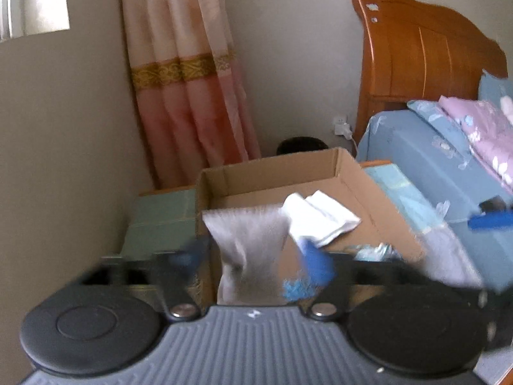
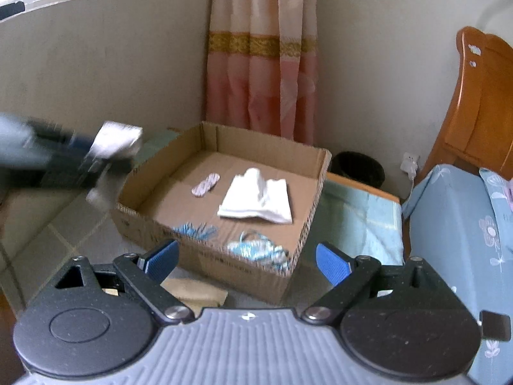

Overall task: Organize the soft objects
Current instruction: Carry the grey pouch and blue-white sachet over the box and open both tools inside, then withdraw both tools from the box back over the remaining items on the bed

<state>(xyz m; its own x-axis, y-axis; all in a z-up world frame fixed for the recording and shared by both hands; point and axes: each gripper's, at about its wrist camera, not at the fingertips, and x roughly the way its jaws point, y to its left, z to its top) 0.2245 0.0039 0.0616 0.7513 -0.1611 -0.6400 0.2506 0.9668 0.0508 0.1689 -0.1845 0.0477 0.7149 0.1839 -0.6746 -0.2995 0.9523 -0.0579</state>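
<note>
- Two grippers work over a cardboard box (image 2: 224, 189) that stands on a green-tiled surface (image 2: 54, 224) in the corner of a bedroom.
- At the far left of the right wrist view, the left gripper (image 2: 80, 160) is a blur with a grey cloth (image 2: 117, 141) at its tip, just left of the box wall.
- Its own camera shows that grey cloth (image 1: 247, 250) between the blue fingers (image 1: 315, 261), which stand wide apart; motion blur hides whether a pad touches it.
- Inside the box lie a small striped roll (image 2: 206, 184), a folded white cloth (image 2: 256, 199) at the middle, and two blue-and-white patterned pieces (image 2: 256, 250) against the near wall.
- Nearer the camera, the right gripper (image 2: 247, 261) hangs spread wide before the box's near wall, holding nothing.
- Behind the box hangs a pink curtain (image 2: 263, 64).
- Right of the box sit a dark bin (image 2: 359, 166), then a bed (image 2: 455, 224) with a blue sheet and a wooden headboard (image 2: 481, 96).
</note>
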